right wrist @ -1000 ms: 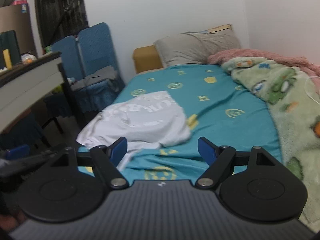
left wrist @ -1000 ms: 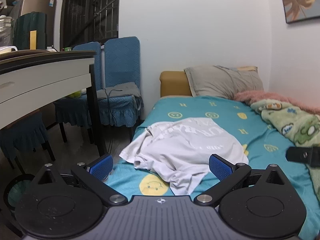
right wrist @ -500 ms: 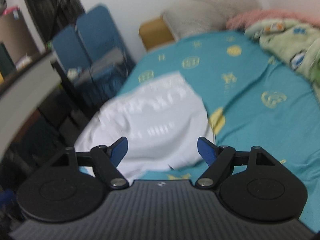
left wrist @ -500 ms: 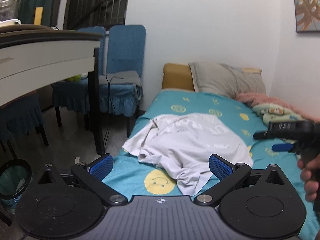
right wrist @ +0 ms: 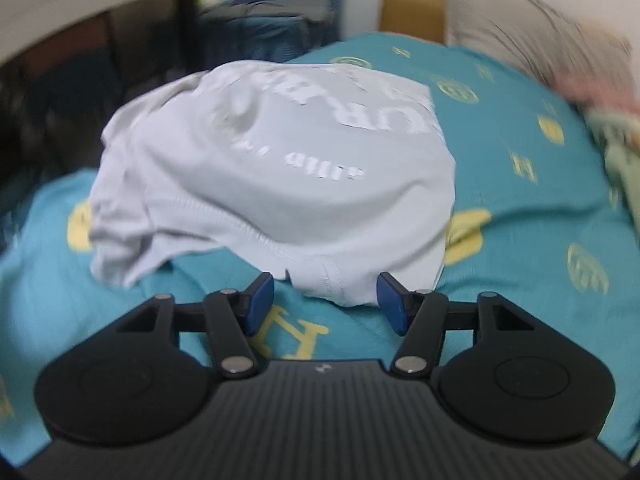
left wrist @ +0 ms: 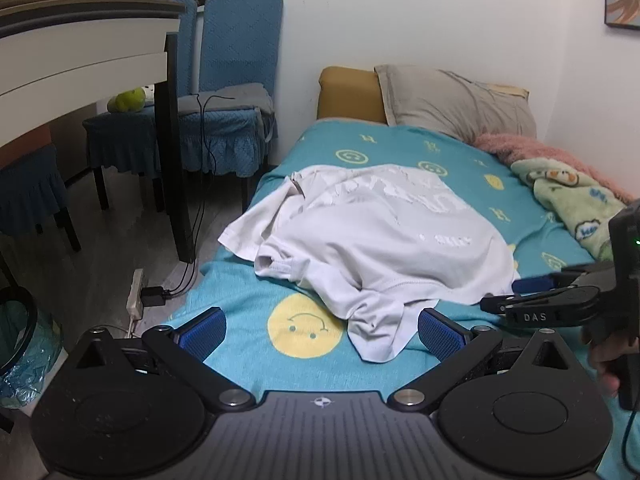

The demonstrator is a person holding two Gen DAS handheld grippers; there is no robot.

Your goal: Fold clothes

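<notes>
While shirt lies crumpled: white T-shirt [left wrist: 372,236] mid-bed, unfolded, long axis running toward pillow [left wrist: 456,104].
Right hand-held gripper [right wrist: 326,294]: jaws partly apart, just been closing; hem bunch between pads, not pinched yet.
Left hand-held gripper [left wrist: 322,330]: wide apart, nothing held, shirt's near corner just ahead.
Nearer: right.
Surface: teal smiley bedsheet [left wrist: 248,320], soft.
Room: counter [left wrist: 80,60] and blue chairs [left wrist: 236,64] on the left.

Small bedroom with a bed against white walls

The bed [left wrist: 256,344] has a teal sheet with yellow smiley faces, a grey pillow [left wrist: 456,100], a pink blanket [left wrist: 520,148] and a green blanket [left wrist: 572,196]. Two blue-covered chairs [left wrist: 236,60] stand beside a white table [left wrist: 80,56]; a power strip [left wrist: 136,296] lies on the grey floor [left wrist: 100,248].
</notes>
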